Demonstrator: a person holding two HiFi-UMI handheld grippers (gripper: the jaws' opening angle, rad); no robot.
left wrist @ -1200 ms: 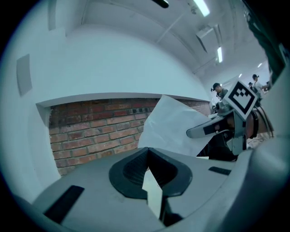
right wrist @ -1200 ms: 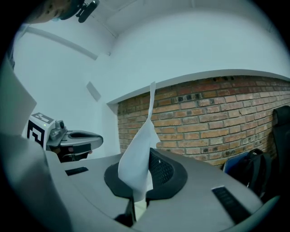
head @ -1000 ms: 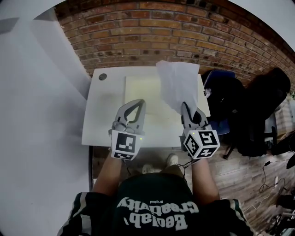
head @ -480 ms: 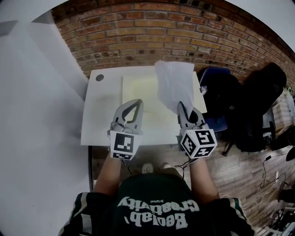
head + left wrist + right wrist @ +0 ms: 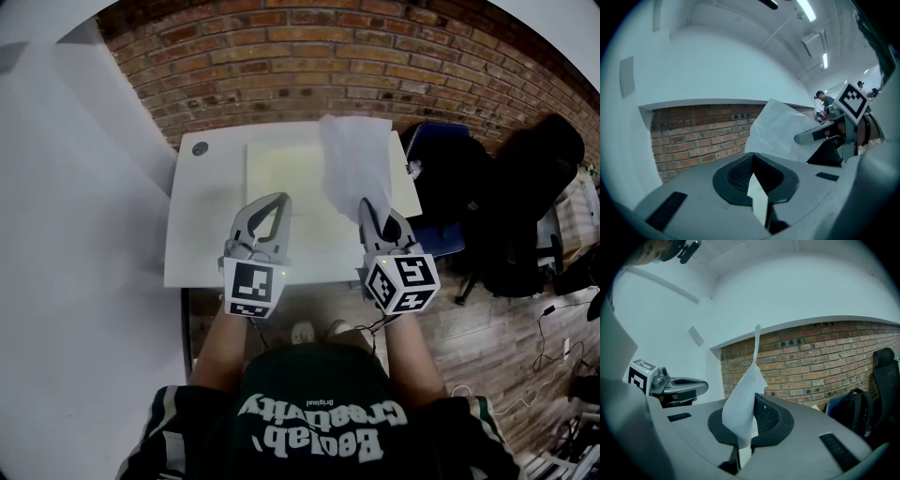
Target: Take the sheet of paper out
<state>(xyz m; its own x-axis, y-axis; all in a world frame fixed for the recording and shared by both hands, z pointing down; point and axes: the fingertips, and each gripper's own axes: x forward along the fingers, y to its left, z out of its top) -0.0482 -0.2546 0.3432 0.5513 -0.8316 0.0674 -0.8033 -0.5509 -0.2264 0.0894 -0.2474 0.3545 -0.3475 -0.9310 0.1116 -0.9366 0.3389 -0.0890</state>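
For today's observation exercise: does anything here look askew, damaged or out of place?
The sheet of paper stands creased in the air above the table, pinched at its lower edge by the right gripper. Nothing else stands out.

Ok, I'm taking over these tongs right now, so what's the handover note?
Right tongs: shut on the lower edge of the white sheet of paper, which stands upright from them above the white table.
Left tongs: shut, nothing held, level over the table beside the right.
Pale rectangular mat: lies flat on the table.
Done: paper is gripped and up off the table.
Left: carry it clear and set it down; no drop spot is visible.
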